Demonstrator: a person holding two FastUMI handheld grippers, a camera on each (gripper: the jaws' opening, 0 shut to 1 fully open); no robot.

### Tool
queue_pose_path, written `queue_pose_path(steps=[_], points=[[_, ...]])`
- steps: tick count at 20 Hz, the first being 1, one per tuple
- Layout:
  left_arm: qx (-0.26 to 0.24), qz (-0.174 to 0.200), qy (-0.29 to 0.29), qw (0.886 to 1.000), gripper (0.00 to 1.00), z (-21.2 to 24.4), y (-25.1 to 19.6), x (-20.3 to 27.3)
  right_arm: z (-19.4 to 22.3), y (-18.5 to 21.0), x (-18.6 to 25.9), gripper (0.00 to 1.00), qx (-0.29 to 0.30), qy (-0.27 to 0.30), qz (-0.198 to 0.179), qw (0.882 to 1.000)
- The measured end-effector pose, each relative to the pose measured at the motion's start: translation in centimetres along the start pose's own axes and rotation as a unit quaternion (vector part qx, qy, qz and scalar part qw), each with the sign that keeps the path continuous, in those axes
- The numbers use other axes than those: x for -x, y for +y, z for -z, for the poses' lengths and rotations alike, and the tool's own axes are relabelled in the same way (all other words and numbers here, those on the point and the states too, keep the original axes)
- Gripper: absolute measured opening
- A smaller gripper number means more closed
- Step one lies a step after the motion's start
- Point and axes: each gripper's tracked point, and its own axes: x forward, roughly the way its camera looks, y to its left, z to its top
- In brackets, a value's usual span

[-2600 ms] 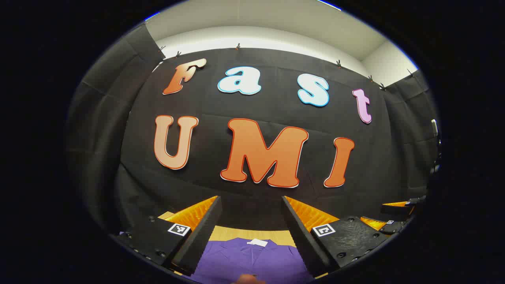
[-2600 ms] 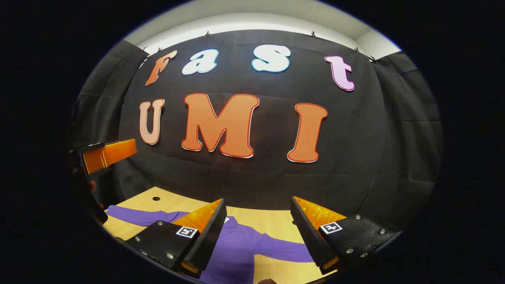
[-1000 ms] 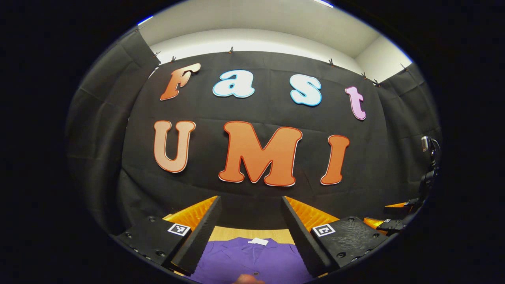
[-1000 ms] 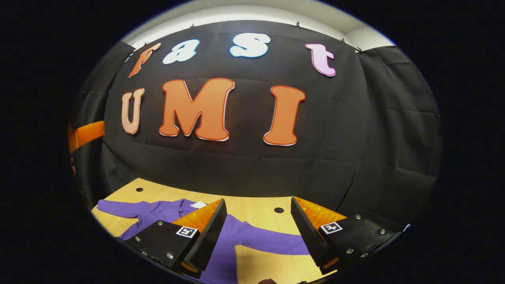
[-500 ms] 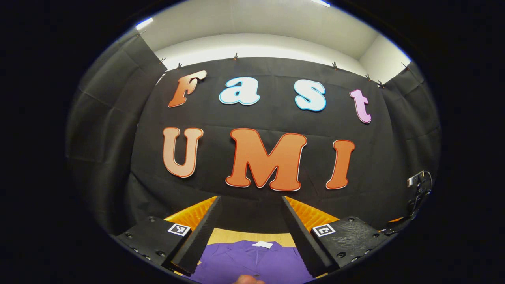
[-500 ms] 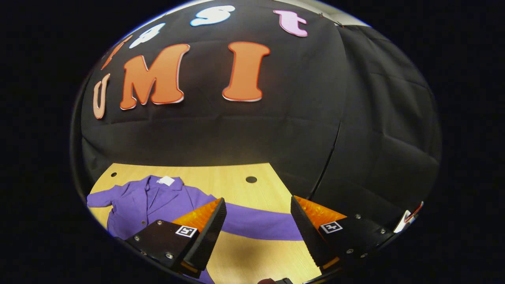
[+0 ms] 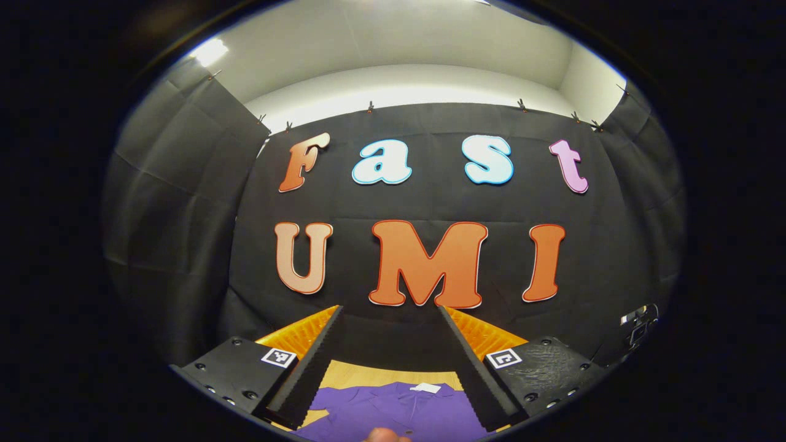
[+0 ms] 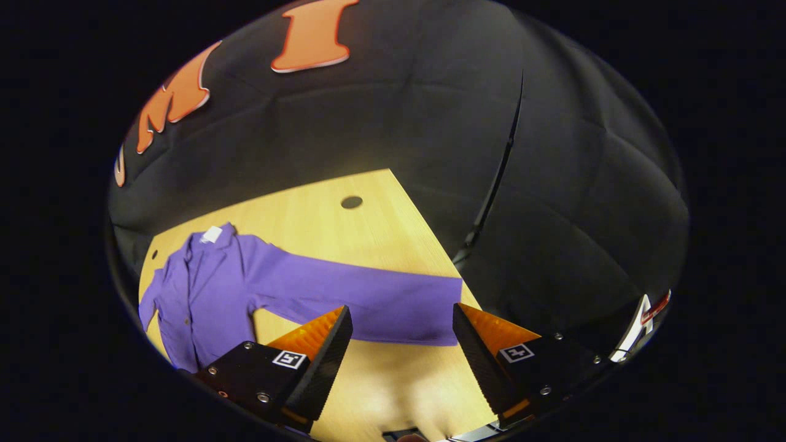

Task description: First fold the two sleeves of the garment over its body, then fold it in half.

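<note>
A purple long-sleeved garment [image 8: 209,288] lies flat on the light wooden table [image 8: 344,227], collar with a white tag [image 8: 212,234] toward the far wall. Its right sleeve [image 8: 368,301] stretches out across the table toward the right edge. My right gripper [image 8: 399,319] is open and hovers above that sleeve's cuff end, touching nothing. In the left gripper view, my left gripper [image 7: 390,319] is open, held above the collar part of the garment [image 7: 393,411], and points mostly at the back wall.
A round hole [image 8: 351,201] is set in the table near its far right corner. Black cloth walls close in the table at the back and right. A fingertip [image 7: 384,434] shows at the bottom edge of the left gripper view.
My right gripper has swung right and tipped downward, bringing the outstretched sleeve and its cuff between its fingers' line of sight. My left gripper has tilted up slightly.
</note>
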Motion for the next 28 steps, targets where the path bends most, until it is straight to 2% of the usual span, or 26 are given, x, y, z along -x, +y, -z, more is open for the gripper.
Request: queue_pose_path(steps=[3, 6, 10, 11, 15, 17, 18, 19, 20, 23, 25, 26, 28], points=[[-0.004, -0.011, 0.008, 1.000, 0.94, 0.2, -0.3, 0.6, 0.5, -1.6, -1.8, 0.98, 0.002, 0.030, 0.002, 1.000], [-0.008, -0.018, 0.013, 1.000, 0.96, -0.1, -0.4, 0.7, 1.2, -1.6, -2.3, 0.98, -0.023, 0.066, -0.016, 0.997], [-0.018, -0.022, 0.014, 0.999, 0.94, -1.3, -0.4, 0.5, 1.8, -2.1, -3.9, 0.98, -0.035, 0.103, -0.013, 0.994], [-0.020, -0.024, 0.014, 0.999, 0.96, -1.6, -0.4, 0.4, 2.1, -2.3, -4.3, 0.98, -0.046, 0.113, -0.013, 0.992], [-0.033, -0.036, 0.017, 0.999, 0.94, -1.8, 0.2, 0.6, 3.0, -2.8, -4.9, 0.98, -0.105, 0.163, -0.032, 0.980], [-0.037, -0.040, 0.022, 0.998, 0.96, -1.5, 0.2, 0.9, 3.4, -2.7, -5.7, 0.98, -0.116, 0.181, -0.038, 0.976], [-0.038, -0.043, 0.026, 0.998, 0.94, -1.0, 0.5, 0.9, 3.7, -2.6, -6.2, 0.98, -0.118, 0.188, -0.039, 0.974], [-0.037, -0.045, 0.032, 0.998, 0.96, -0.6, 0.5, 1.0, 4.0, -2.7, -6.4, 0.98, -0.119, 0.195, -0.040, 0.973], [-0.038, -0.048, 0.038, 0.997, 0.99, -0.1, 0.7, 1.1, 4.3, -2.7, -6.6, 0.97, -0.119, 0.205, -0.038, 0.971], [-0.044, -0.055, 0.054, 0.996, 0.94, 1.0, 1.1, 1.4, 5.4, -2.3, -7.4, 0.94, -0.112, 0.229, -0.041, 0.966], [-0.048, -0.060, 0.062, 0.995, 0.96, 1.3, 1.3, 1.4, 6.1, -2.7, -8.0, 0.92, -0.104, 0.241, -0.028, 0.965], [-0.051, -0.062, 0.066, 0.995, 0.94, 1.7, 1.5, 1.5, 6.1, -3.2, -8.4, 0.91, -0.098, 0.240, -0.015, 0.966], [-0.054, -0.066, 0.072, 0.994, 0.94, 2.1, 1.7, 1.6, 5.9, -3.2, -8.6, 0.84, -0.105, 0.239, -0.014, 0.965]])
